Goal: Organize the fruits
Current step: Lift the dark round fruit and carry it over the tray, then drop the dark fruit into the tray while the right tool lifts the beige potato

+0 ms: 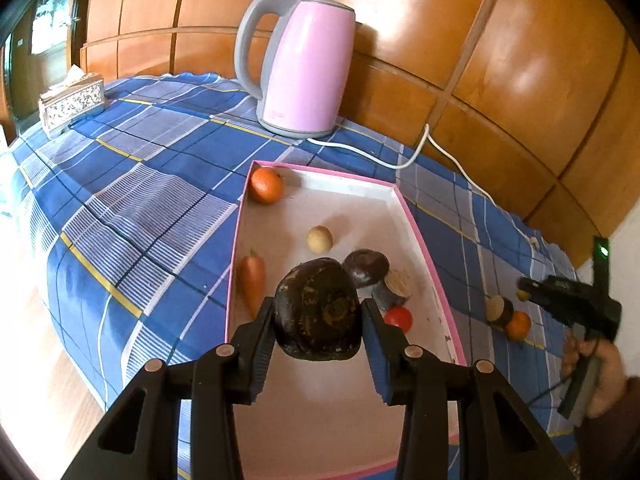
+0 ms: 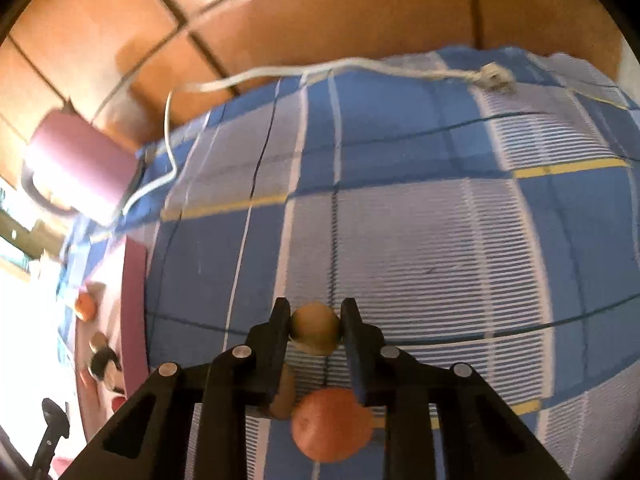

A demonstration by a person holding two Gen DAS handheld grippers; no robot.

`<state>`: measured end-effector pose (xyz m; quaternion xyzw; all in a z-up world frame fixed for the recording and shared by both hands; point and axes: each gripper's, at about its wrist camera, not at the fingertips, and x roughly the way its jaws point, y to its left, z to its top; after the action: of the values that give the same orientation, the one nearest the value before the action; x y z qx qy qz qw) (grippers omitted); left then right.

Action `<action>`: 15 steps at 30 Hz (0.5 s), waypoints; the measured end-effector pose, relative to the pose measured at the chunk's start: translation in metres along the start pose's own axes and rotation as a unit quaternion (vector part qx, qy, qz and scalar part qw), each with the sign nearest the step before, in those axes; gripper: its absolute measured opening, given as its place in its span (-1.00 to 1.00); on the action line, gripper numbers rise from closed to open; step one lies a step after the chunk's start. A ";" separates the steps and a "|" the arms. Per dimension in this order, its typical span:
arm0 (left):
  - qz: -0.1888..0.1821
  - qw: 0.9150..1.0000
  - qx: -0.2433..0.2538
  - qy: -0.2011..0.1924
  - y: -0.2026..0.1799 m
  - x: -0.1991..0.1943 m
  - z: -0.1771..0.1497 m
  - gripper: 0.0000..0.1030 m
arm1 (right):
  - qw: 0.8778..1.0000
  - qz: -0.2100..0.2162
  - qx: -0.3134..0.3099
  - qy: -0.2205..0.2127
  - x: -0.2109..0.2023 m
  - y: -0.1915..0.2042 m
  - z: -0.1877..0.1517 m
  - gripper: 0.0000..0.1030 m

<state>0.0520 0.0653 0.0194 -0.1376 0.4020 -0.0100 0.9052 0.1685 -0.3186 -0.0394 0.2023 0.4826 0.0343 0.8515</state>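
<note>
My left gripper (image 1: pixel 318 312) is shut on a dark brown, rough-skinned fruit (image 1: pixel 318 314) and holds it above the pink-rimmed tray (image 1: pixel 416 224). In the tray lie an orange (image 1: pixel 267 185), a small tan fruit (image 1: pixel 319 239), a carrot (image 1: pixel 253 280), a brown mushroom (image 1: pixel 370 270) and a red tomato (image 1: pixel 399 319). My right gripper (image 2: pixel 315 328) is shut on a small tan round fruit (image 2: pixel 315 327) above the checked cloth, right of the tray. Below it lie an orange (image 2: pixel 330 424) and a brown-and-tan piece (image 2: pixel 283 396). The right gripper also shows in the left wrist view (image 1: pixel 524 294).
A pink kettle (image 1: pixel 304 68) stands behind the tray by the wooden wall, its white cord (image 1: pixel 400 164) running right across the blue checked cloth (image 1: pixel 140 184) to a plug (image 2: pixel 496 76). A tissue box (image 1: pixel 72 102) sits at the far left. The cloth drops off at the left edge.
</note>
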 end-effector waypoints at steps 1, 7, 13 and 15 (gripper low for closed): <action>0.003 1.000 -0.001 0.000 0.000 0.001 0.001 -0.19 | 1.000 -0.004 0.002 -0.008 -0.004 -0.003 0.000 -0.50; 0.026 1.000 -0.003 0.001 0.001 0.014 0.008 -0.18 | 0.998 -0.046 0.003 -0.049 -0.039 -0.034 -0.008 -0.50; 0.057 0.998 0.001 -0.005 0.001 0.034 0.020 -0.18 | 0.995 -0.089 -0.007 -0.051 -0.058 -0.065 -0.045 -0.50; 0.066 0.998 0.001 -0.004 0.001 0.042 0.022 -0.18 | 0.994 -0.099 -0.011 -0.049 -0.058 -0.070 -0.054 -0.50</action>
<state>0.0962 0.0667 0.0029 -0.1101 0.4066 0.0496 0.9056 0.0825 -0.3808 -0.0435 0.1460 0.4579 -0.0546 0.8752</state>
